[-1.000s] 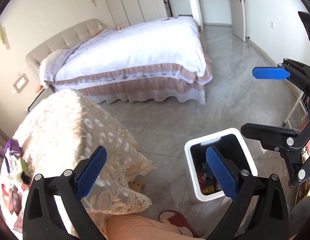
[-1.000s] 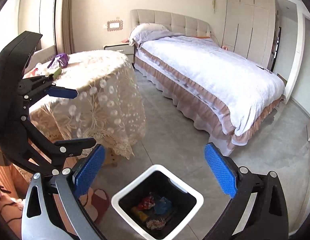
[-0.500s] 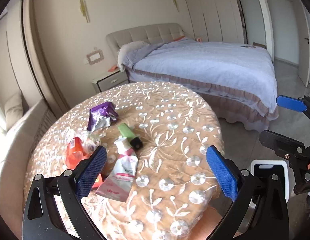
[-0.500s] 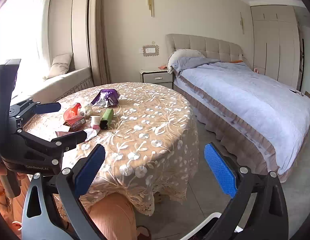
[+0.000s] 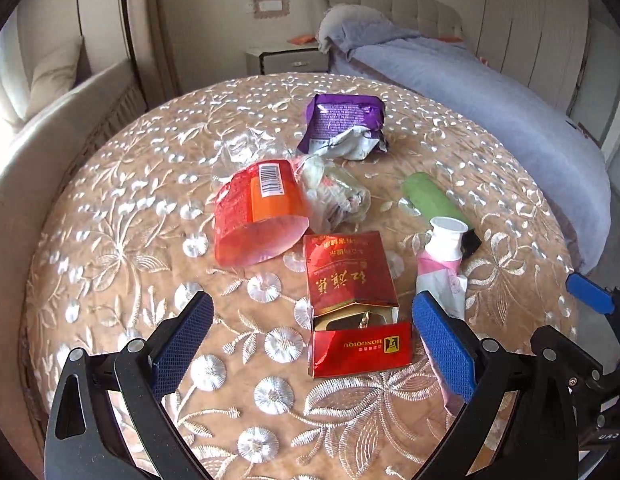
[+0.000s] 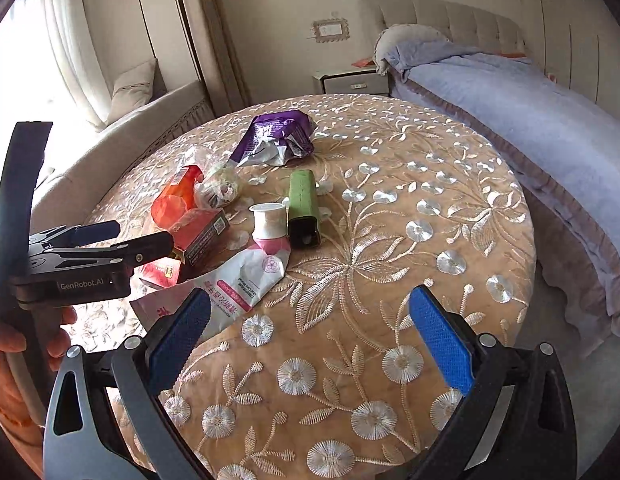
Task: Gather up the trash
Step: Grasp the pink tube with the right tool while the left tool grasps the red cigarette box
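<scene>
Trash lies on a round table with an embroidered cloth. A red cigarette box with its lid flipped open sits between the fingers of my open left gripper, not gripped. Behind it are an orange-red wrapper, a crumpled clear wrapper, a purple packet, a green box and a white-capped pink tube. My right gripper hangs open over bare cloth, near the pink tube. The left gripper shows beside the red box.
A bed with a lilac cover stands right of the table, with a nightstand behind. A cushioned window seat runs along the left. A person's hand holds the left gripper's handle. Floor shows at the table's right edge.
Both views swung up from the white bin on the floor to the tabletop. Both grippers moved in close over the trash and stayed open; the left one now straddles the red box.
</scene>
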